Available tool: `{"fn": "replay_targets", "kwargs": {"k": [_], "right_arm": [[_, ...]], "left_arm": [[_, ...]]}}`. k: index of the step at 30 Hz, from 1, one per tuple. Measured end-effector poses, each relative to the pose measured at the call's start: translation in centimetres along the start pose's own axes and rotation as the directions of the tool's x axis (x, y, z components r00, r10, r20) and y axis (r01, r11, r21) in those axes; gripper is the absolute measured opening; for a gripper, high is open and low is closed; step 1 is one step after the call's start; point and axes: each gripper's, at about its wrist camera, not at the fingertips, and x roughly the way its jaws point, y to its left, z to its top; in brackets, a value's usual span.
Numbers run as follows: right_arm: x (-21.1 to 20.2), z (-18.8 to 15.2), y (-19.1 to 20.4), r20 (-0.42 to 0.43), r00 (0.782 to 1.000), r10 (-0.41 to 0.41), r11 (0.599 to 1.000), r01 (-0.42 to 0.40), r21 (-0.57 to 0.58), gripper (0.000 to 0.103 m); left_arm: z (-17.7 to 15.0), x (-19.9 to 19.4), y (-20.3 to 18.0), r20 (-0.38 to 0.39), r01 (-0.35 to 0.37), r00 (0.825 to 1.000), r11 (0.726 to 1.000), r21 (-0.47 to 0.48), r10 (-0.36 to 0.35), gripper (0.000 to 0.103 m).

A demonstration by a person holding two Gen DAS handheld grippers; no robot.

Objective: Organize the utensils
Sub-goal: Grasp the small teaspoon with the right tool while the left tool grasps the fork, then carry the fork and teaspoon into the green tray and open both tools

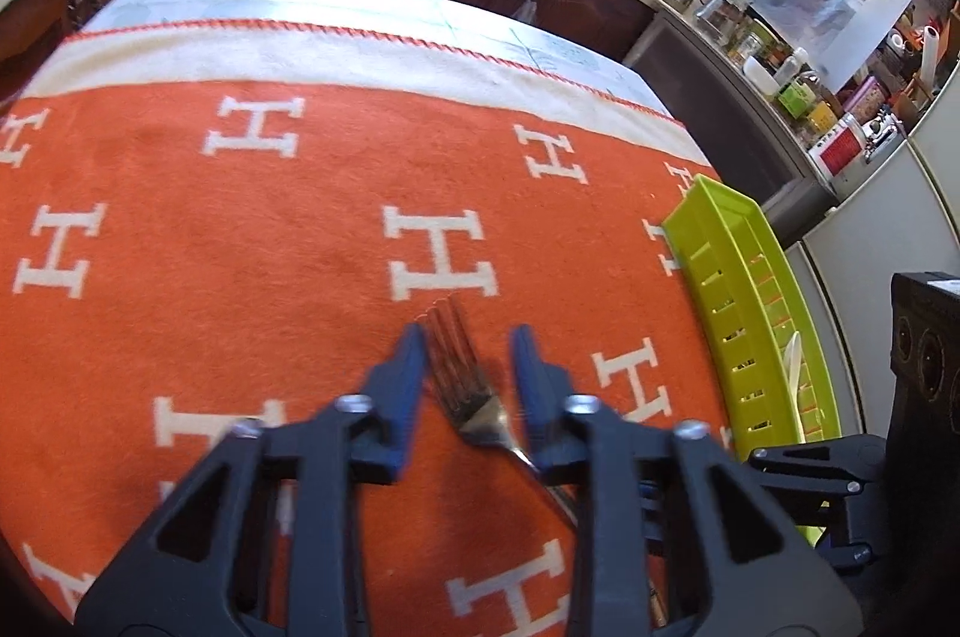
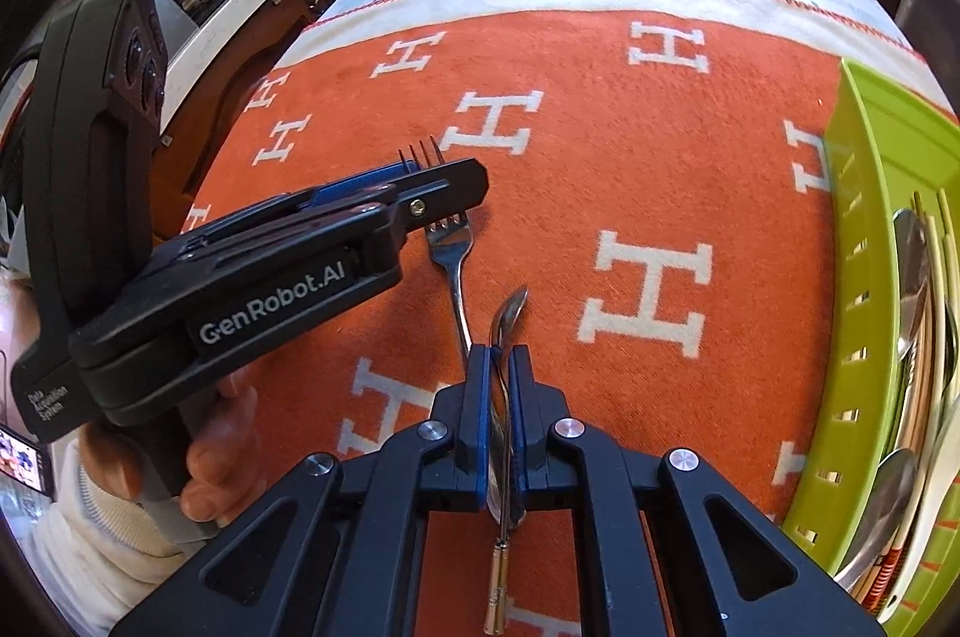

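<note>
Steel fork (image 1: pixel 465 385) is straddled by the spread left gripper (image 1: pixel 468 337), while a spoon (image 2: pixel 510 319) is clamped by the right gripper (image 2: pixel 497 358), the green tray (image 2: pixel 852 229) at three o'clock.

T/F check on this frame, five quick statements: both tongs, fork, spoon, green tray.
1. The left tongs are open, one finger on each side of the fork. True.
2. The right tongs are shut on a spoon. True.
3. The fork lies inside the green tray. False: it lies on the orange cloth, apart from the tray.
4. The green tray holds no utensils. False: several spoons and other utensils lie in it.
5. The fork's tines point away from the left wrist camera. True.
</note>
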Motion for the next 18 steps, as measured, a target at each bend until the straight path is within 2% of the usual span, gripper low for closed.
{"fn": "replay_targets", "kwargs": {"k": [11,15,18], "right_arm": [[-0.2,-0.3,-0.9,0.005,0.999,0.035,0.999,-0.035,0.039,0.005],[-0.5,-0.3,-1.0,0.016,0.999,0.037,0.999,-0.038,0.036,0.002],[-1.3,-0.5,-0.8,0.031,0.998,0.048,0.999,-0.048,0.026,0.001]], "left_arm": [[0.2,0.8,1.1,0.002,0.066,0.998,0.994,-0.088,-0.066,0.009],[-0.2,-0.1,0.8,0.0,0.082,0.997,0.994,-0.072,-0.082,0.0],[-0.4,-1.5,0.3,0.008,0.096,0.995,0.995,-0.036,-0.096,0.0]]}}
